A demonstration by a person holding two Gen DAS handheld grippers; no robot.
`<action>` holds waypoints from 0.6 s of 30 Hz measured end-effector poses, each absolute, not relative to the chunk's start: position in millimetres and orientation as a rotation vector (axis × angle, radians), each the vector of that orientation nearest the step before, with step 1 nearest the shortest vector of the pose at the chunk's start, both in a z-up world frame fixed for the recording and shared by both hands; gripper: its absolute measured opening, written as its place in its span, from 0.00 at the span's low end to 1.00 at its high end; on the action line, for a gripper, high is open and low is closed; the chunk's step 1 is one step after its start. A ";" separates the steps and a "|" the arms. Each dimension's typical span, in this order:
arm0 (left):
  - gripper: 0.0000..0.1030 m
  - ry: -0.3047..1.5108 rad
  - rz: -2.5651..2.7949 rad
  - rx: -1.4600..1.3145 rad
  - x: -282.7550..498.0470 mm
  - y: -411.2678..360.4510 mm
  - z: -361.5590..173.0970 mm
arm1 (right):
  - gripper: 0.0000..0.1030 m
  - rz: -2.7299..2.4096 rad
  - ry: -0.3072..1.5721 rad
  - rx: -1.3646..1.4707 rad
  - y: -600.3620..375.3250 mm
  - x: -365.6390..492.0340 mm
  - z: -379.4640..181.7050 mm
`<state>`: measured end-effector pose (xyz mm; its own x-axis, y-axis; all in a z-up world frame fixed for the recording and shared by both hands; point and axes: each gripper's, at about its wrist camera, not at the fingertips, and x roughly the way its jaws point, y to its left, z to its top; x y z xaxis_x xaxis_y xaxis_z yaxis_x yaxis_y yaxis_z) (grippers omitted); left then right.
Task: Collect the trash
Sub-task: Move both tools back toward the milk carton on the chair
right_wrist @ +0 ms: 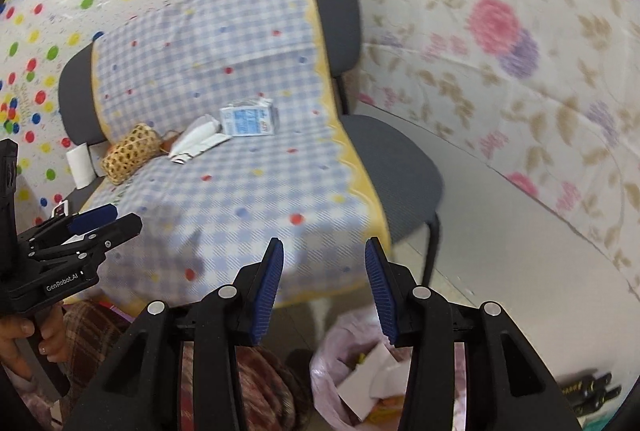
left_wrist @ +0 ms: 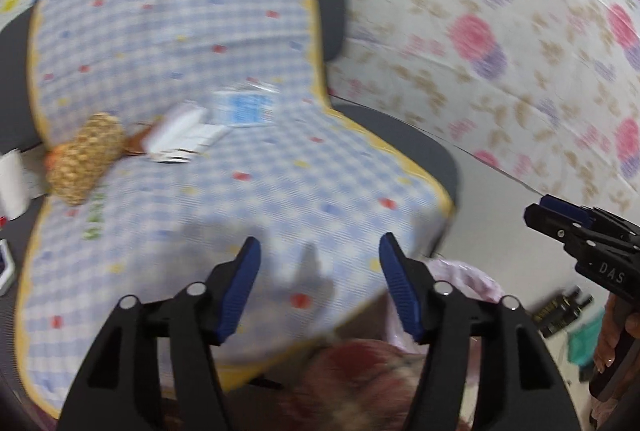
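Left gripper [left_wrist: 320,255]: jaws apart, nothing between. Right gripper [right_wrist: 324,259]: jaws apart, empty. Milk carton [right_wrist: 249,118] and white wrapper [right_wrist: 198,141] lie on chair blanket [right_wrist: 240,191]. Trash bag [right_wrist: 340,363] below, partly hidden by right gripper; left view blurred.

Trash waits on a checked blanket.
The right gripper [right_wrist: 324,271] hangs open and empty above a bin bag [right_wrist: 340,363] with paper inside. A small blue carton [right_wrist: 248,118] and crumpled white paper [right_wrist: 196,141] lie on the blue checked blanket [right_wrist: 248,191].
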<state>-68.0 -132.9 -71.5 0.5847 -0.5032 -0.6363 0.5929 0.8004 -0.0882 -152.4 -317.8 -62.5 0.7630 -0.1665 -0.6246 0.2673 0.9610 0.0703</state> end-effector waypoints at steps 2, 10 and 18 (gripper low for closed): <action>0.65 0.696 -0.589 0.114 -53.3 -113.3 -70.1 | 0.43 -0.198 0.664 0.140 -305.7 -126.3 -60.3; 0.78 0.677 -0.348 0.086 0.0 -42.0 -71.6 | 0.46 -0.099 0.676 0.104 -264.6 -39.9 -64.2; 0.90 0.660 -0.172 0.091 57.8 1.6 -74.7 | 0.46 -0.008 0.710 0.077 -229.3 53.2 -84.3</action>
<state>57.8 1.6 -74.8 0.7762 -0.1297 -0.6170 0.1874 0.9818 0.0293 53.2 -229.3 -84.3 0.7588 0.0190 -0.6511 0.0333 0.9971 0.0680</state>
